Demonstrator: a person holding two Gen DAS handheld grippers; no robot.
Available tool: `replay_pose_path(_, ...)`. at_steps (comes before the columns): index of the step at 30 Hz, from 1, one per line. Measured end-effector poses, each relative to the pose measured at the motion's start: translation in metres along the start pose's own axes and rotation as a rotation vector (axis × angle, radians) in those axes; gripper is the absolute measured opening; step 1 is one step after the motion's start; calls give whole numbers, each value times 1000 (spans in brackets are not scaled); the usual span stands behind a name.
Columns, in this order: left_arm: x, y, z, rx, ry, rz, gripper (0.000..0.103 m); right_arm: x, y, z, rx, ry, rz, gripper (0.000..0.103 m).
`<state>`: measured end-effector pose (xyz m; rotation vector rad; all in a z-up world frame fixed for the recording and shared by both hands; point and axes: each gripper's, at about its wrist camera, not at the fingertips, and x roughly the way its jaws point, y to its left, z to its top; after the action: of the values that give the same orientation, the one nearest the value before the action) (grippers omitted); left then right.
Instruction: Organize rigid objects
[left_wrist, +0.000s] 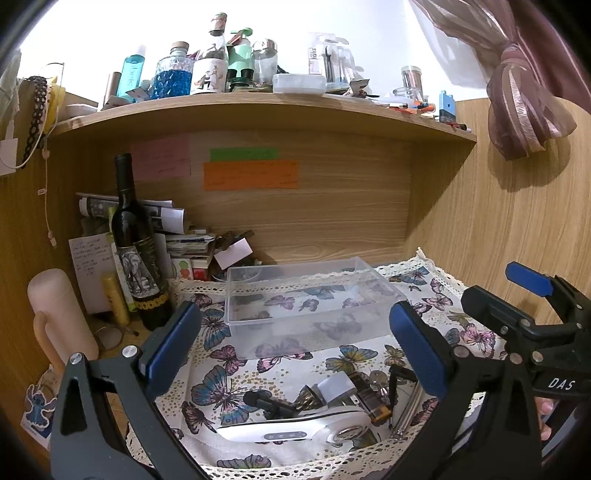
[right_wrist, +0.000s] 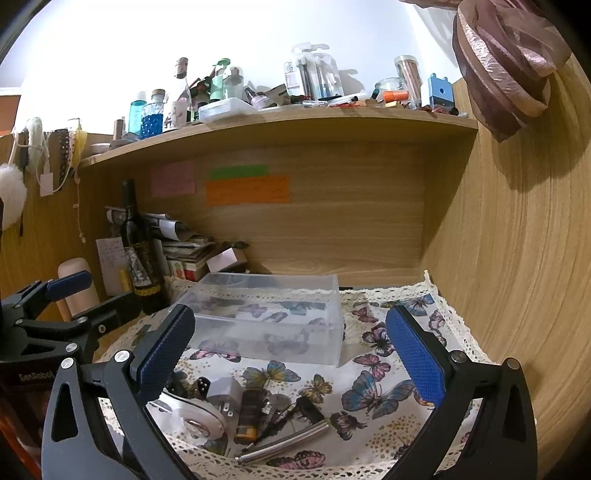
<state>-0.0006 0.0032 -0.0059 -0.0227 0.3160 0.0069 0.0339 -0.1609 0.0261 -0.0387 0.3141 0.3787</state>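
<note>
Small items (right_wrist: 255, 410) below right claw (right_wrist: 291, 354)

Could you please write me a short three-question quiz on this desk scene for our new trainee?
1. True or false: the clear plastic box already holds some of the small items.
2. Multiple choice: the white plug adapter lies (A) inside the box, (B) on the butterfly cloth nearer the camera than the box, (C) on the upper shelf.
3. Short answer: what tall dark thing stands left of the box?

Key
1. False: it looks empty, only the cloth pattern shows through it.
2. B, in the pile with the metal rod.
3. A wine bottle; both the left gripper and the right gripper hold nothing, fingers spread.
</note>
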Motion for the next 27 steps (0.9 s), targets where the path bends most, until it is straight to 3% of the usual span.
replay_pose_path(27, -6, -1, 3, -3, -12, -3, 103, -4, 2, 2, -3, -14, -6, 103)
